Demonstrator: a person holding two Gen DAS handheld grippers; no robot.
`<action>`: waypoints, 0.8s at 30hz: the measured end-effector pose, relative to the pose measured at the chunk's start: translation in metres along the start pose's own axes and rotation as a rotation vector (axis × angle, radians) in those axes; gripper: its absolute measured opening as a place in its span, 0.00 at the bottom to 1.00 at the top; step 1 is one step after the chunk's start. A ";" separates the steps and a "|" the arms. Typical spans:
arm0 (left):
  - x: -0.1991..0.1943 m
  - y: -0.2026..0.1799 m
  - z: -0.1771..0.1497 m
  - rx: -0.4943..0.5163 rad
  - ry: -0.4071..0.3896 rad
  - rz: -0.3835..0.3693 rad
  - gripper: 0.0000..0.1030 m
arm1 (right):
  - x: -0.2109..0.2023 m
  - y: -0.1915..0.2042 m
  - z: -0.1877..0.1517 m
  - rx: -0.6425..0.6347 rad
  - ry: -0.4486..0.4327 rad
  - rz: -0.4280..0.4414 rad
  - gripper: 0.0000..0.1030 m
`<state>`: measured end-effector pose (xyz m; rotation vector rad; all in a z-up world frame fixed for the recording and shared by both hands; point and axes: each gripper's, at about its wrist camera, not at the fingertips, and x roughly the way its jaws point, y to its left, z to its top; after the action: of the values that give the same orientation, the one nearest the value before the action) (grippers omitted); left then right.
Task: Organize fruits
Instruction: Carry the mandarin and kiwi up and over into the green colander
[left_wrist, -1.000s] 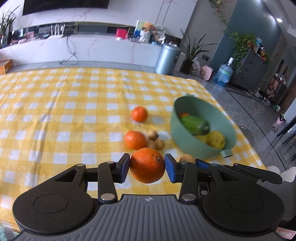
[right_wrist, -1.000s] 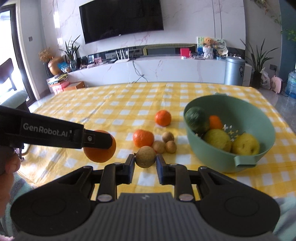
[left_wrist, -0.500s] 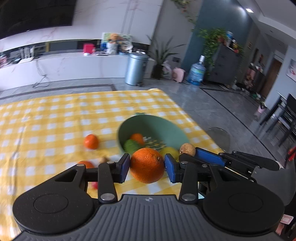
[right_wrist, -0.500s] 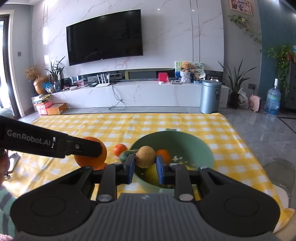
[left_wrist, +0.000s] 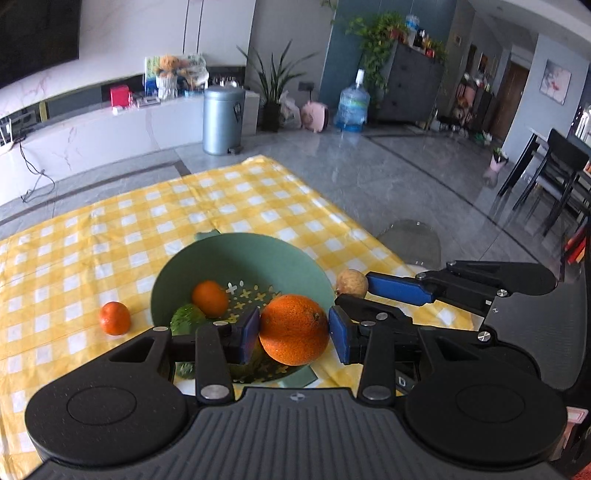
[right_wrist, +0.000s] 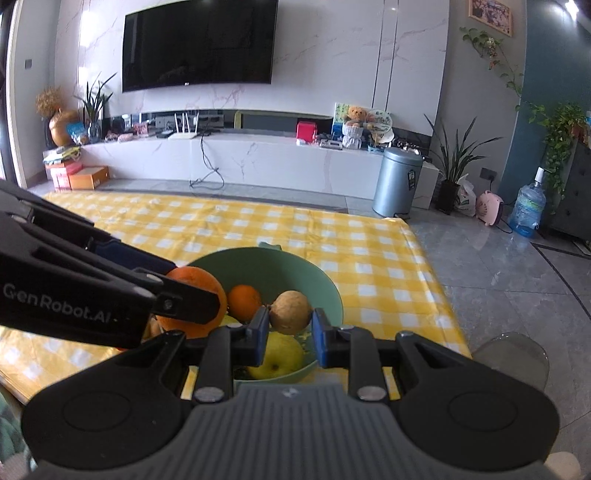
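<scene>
Both grippers have carried their fruit from the table's near edge to above the bowl (left_wrist: 236, 254): the left gripper (left_wrist: 293, 329) clamps an orange (left_wrist: 293, 328), the right gripper (right_wrist: 290, 329) a brown fruit (right_wrist: 290, 312). Both loads now hang over the bowl's near rim, so I judge release comes next. One tangerine (left_wrist: 114, 318) remains on the cloth left of the bowl.

orange (left_wrist: 293, 329), brown fruit (right_wrist: 290, 312) now over bowl (left_wrist: 236, 254)
</scene>
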<state>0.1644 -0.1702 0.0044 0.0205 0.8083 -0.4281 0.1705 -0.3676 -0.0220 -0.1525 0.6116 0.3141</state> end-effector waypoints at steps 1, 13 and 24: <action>0.006 0.001 0.002 0.000 0.014 0.003 0.45 | 0.005 -0.001 0.001 -0.009 0.013 0.004 0.21; 0.060 0.017 0.009 -0.027 0.158 0.010 0.45 | 0.064 -0.012 0.004 -0.108 0.149 0.007 0.21; 0.091 0.027 0.017 -0.026 0.217 -0.005 0.45 | 0.095 -0.010 0.005 -0.182 0.216 0.019 0.21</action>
<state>0.2419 -0.1815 -0.0517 0.0409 1.0280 -0.4247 0.2501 -0.3526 -0.0729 -0.3591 0.7981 0.3749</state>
